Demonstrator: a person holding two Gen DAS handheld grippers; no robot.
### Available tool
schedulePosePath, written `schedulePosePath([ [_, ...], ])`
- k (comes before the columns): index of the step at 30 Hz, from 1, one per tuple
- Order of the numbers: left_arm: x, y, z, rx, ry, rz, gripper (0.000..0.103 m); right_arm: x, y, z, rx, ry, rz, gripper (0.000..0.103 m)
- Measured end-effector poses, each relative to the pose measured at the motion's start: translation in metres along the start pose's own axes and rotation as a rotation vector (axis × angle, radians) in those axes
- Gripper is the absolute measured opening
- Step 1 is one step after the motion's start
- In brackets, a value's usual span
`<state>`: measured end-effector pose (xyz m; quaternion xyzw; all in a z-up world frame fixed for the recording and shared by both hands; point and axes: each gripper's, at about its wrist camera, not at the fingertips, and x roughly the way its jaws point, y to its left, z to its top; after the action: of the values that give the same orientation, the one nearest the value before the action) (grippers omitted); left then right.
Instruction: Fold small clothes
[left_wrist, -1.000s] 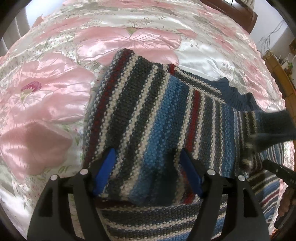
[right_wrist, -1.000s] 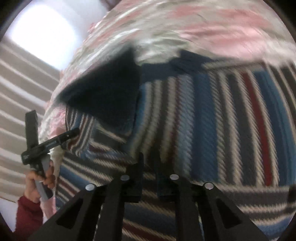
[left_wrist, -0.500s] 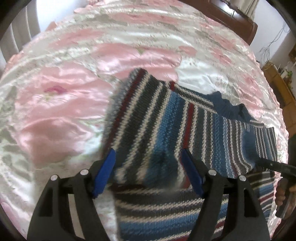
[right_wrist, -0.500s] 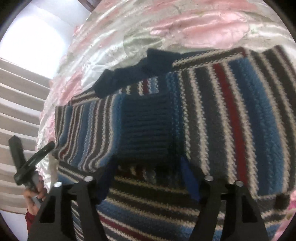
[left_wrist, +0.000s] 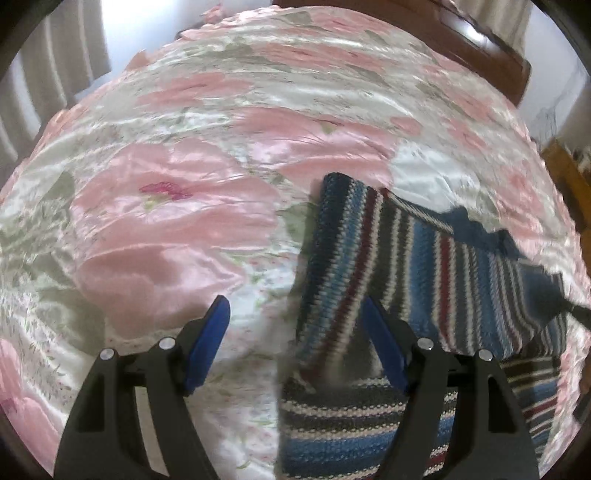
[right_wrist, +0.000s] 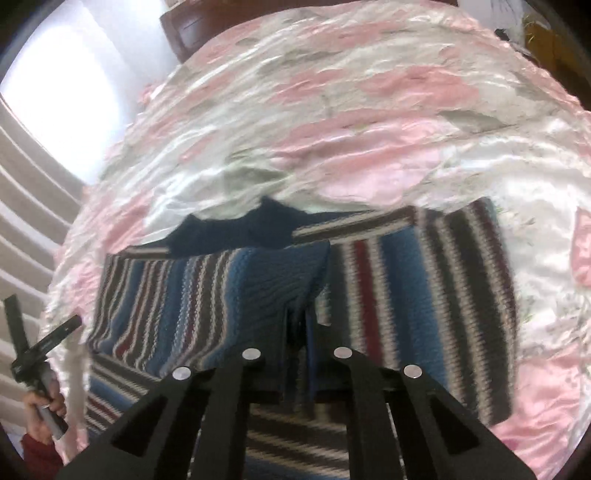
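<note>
I'm looking down on the striped knit sweater in blue, grey, white and dark red, lying on the shiny pink-flowered satin bedspread; I'll place everything from that sweater. My left gripper has its blue-padded jaws wide apart, holding nothing: one pad hangs over bare bedspread just off the sweater's edge, the other over the knit itself. I read that as straddling the edge, free to take a new hold.

Over on the right wrist view, my right gripper has its jaws drawn nearly together on a raised fold of the sweater, a dark blue flap lifted off the body while the rest lies flat. Pinching it up like that lets the flap be carried across without dragging the layers beneath. The navy collar sits at the sweater's far edge, on the bedspread.

At the sweater's left edge the left handle shows, gripped by a hand with a red sleeve below.

My judgement: a side fold is under way and not yet laid down.
</note>
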<state>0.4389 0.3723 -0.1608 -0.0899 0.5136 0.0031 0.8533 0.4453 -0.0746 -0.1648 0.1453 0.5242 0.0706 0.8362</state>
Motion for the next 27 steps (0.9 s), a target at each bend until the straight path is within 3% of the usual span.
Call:
schedulePosePath([
  [6,0.041,-0.030,-0.005,0.098,0.094,0.078,0.074,0.041,-0.011,-0.014,-0.009,0.108,-0.076,0.009],
  [13,0.059,-0.024,-0.008,0.078,0.111,0.068,0.077,0.052,-0.016,-0.020,-0.014,0.117,-0.083,0.011],
  [15,0.057,-0.024,-0.007,0.077,0.115,0.065,0.076,0.048,-0.015,-0.017,-0.001,0.112,-0.066,0.018],
  [18,0.041,-0.019,-0.011,0.057,0.126,0.027,0.076,0.015,-0.023,-0.024,0.045,0.056,0.014,0.036],
  [22,-0.002,-0.015,-0.040,0.115,0.127,-0.045,0.079,-0.041,-0.028,-0.064,-0.014,0.060,0.041,0.040],
  [27,-0.051,-0.008,-0.112,0.184,0.175,-0.048,0.082,-0.093,-0.043,-0.145,-0.062,0.130,0.024,0.044],
])
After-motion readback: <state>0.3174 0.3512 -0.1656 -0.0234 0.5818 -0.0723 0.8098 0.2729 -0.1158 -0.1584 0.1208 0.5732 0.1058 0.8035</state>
